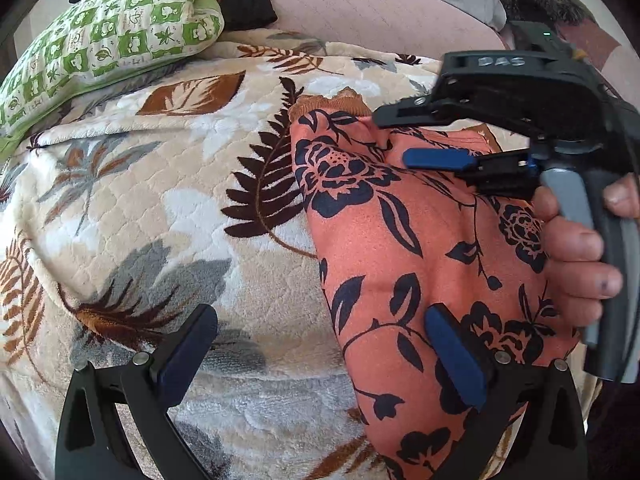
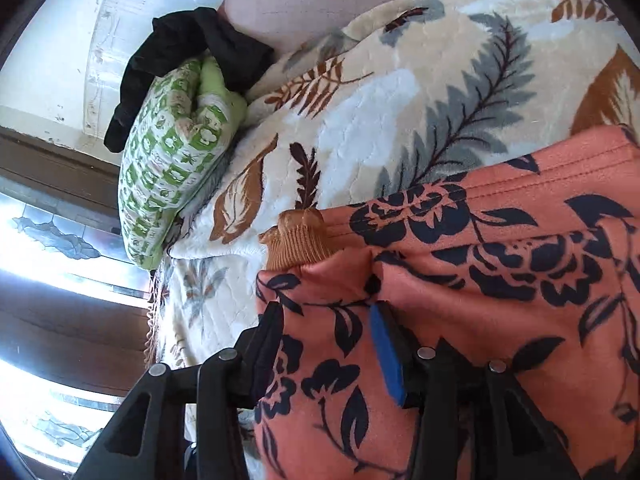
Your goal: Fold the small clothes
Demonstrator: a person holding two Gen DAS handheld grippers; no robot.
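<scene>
a: where is our garment (image 1: 400, 240)?

b: it lies on the leaf blanket (image 1: 160, 200), its brown cuff (image 2: 298, 240) toward the green pillow (image 1: 108, 44).

a: our left tongs (image 1: 320, 344)?

b: wide, empty, one finger over the blanket, one over the cloth.

a: and our right tongs (image 2: 326, 354)?

b: partly open astride a fold of the cloth; whether they pinch it, we cannot tell.
</scene>
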